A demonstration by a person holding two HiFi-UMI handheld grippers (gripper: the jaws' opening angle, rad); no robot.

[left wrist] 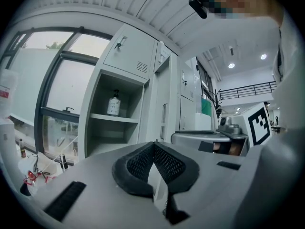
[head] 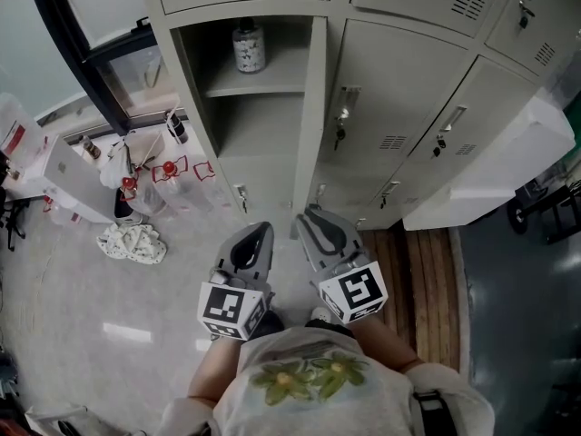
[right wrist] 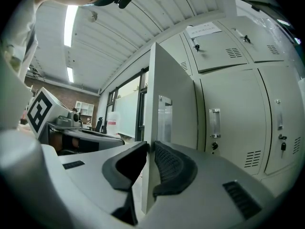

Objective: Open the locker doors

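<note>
Steep downward look from the head: closest in, a pale shirt [head: 313, 380] with a green and yellow flower print. Just ahead, black-and-white marker cubes [head: 232, 309], one atop each hand-held gripper. Left hand-held gripper [head: 262, 229] [left wrist: 153, 143] clenched on nothing, ribbed black pad tips pressed together, held level above the pale floor [head: 109, 289] and short of the lockers. Right hand-held gripper [head: 310, 213] [right wrist: 149, 145] just beside it, grasping the free edge of the open locker door [head: 314, 107] [right wrist: 171, 104], the thin grey panel pinched between the two pads. Door swung out toward the viewer, seen edge-on from above, a small handle plate on the face turned toward the neighbouring lockers. Behind it, the opened compartment, with a shelf [head: 254, 86] and a labelled pump bottle [head: 248, 47] [left wrist: 113, 104] upright on that shelf. To the right, a row of closed locker doors [head: 399, 89] [right wrist: 228, 118], each with a recessed handle, a vent grille and a lock, a key hanging in at least one. More closed doors above. At lower right, a strip of wooden flooring [head: 427, 262] in front of the lockers. Off to the left, a crumpled patterned cloth [head: 133, 242] on the floor, near clear containers with red tops [head: 168, 168], and beyond these a dark-framed window [left wrist: 33, 80].
</note>
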